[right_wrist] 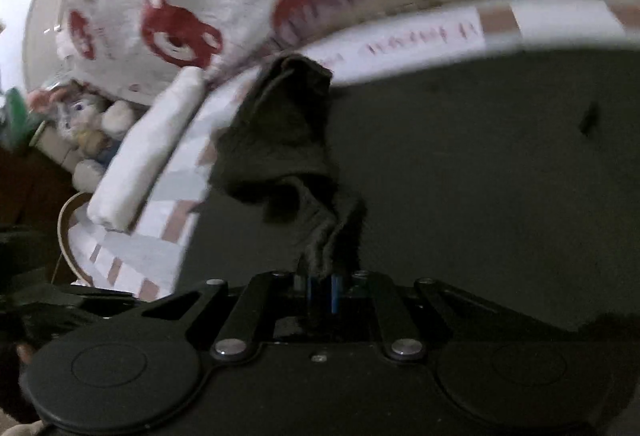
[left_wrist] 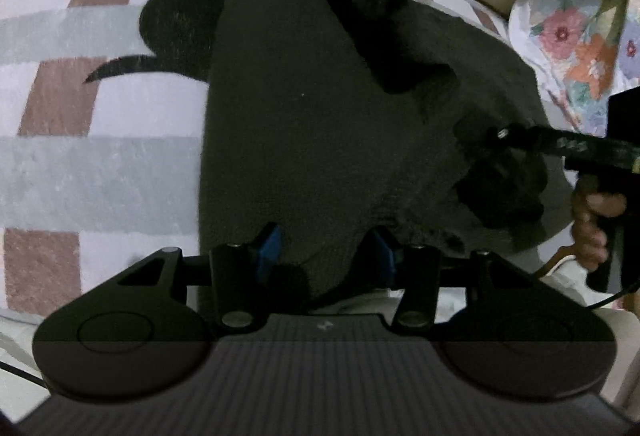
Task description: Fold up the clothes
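1. Left wrist view, off to the left of the left tool [left_wrist: 326, 250]: a checked blanket [left_wrist: 80, 163] in white, grey and brown squares covers the bed, with a black printed shape on it
2. Straight ahead of the left tool: the dark sweater [left_wrist: 304, 123] lies spread on the blanket, a darker fold of it running away toward the far edge
3. The left tool stands fairly wide; its blue pads [left_wrist: 269, 248] sit either side of the sweater's near hem, and I cannot tell whether they press the cloth
4. To the right of the left tool: the right tool [left_wrist: 516, 135] reaches in over the sweater's side, a person's hand [left_wrist: 592, 224] on its grip; beyond it lies a floral cloth [left_wrist: 576, 47]
5. Right wrist view, far left of the right tool [right_wrist: 323, 286]: soft toys [right_wrist: 96, 131] and a white rolled cloth [right_wrist: 148, 147] beside the bed, under a white cover with red bears [right_wrist: 176, 15]
6. Directly in front of the right tool: its blue pads are drawn narrow, pinching a bunched piece of the sweater [right_wrist: 460, 175] that rises from them
7. To the right of the right tool: the sweater's flat dark body fills the view, the blanket's edge beyond it
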Tool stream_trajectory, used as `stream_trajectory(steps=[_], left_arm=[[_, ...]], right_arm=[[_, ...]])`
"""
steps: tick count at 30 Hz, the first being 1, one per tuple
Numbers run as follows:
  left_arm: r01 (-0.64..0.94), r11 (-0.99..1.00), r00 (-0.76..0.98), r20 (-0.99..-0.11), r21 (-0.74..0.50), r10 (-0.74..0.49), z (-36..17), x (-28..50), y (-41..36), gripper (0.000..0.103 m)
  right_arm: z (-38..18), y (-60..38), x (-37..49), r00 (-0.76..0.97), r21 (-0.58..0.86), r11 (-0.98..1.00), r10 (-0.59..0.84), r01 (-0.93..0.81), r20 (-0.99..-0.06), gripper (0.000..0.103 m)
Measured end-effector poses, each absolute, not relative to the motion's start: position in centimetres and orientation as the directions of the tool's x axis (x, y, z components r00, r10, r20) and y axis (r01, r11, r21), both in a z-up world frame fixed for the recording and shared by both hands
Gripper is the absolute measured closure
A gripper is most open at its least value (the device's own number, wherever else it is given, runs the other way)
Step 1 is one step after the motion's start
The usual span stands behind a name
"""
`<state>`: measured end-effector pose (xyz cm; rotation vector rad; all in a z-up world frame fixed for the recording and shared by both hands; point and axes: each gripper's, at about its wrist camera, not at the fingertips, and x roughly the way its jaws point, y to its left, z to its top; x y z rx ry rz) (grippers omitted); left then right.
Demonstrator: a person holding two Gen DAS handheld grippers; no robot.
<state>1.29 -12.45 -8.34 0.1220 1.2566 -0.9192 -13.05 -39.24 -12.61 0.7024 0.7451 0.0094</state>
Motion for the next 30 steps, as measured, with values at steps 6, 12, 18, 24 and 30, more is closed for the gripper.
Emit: stream_trajectory(steps=[6, 12, 18, 24, 30], left_arm=[[0.643, 0.653, 0.031, -0.838, -0.4, -0.544, -7.4, 1.3, -12.3, 0.054], [0.533, 0.658, 0.112, -0.727, -0.532, -0.678, -5.0, 4.4, -12.6, 0.038], [0.449, 0.66, 0.079, -0.709, -0.603, -0.701, -7.0, 7.2, -16.7, 0.038], [0.385, 0.624, 0.055, -0.657, -0.68, -0.751, -8.4, 8.8, -21.0, 0.034], [0.401, 0.506, -0.011, -0.556, -0.764, -0.831, -6.3, 10.0, -25.7, 0.059]], right_arm=[[-14.6, -40.5, -13.7, 0.735, 0.606, 0.751, 0.252, 0.261, -0.629, 0.092], [-14.9, -39.4, -13.4, 0.746, 0.614, 0.75, 0.259, 0.245, -0.614, 0.092], [-16.3, -39.8, -14.2, 0.774, 0.687, 0.682, 0.284, 0.251, -0.566, 0.091], [-16.5, -39.8, -14.5, 0.782, 0.685, 0.691, 0.287, 0.231, -0.554, 0.091], [-17.0, -40.1, -14.7, 0.788, 0.716, 0.667, 0.32, 0.206, -0.525, 0.088]])
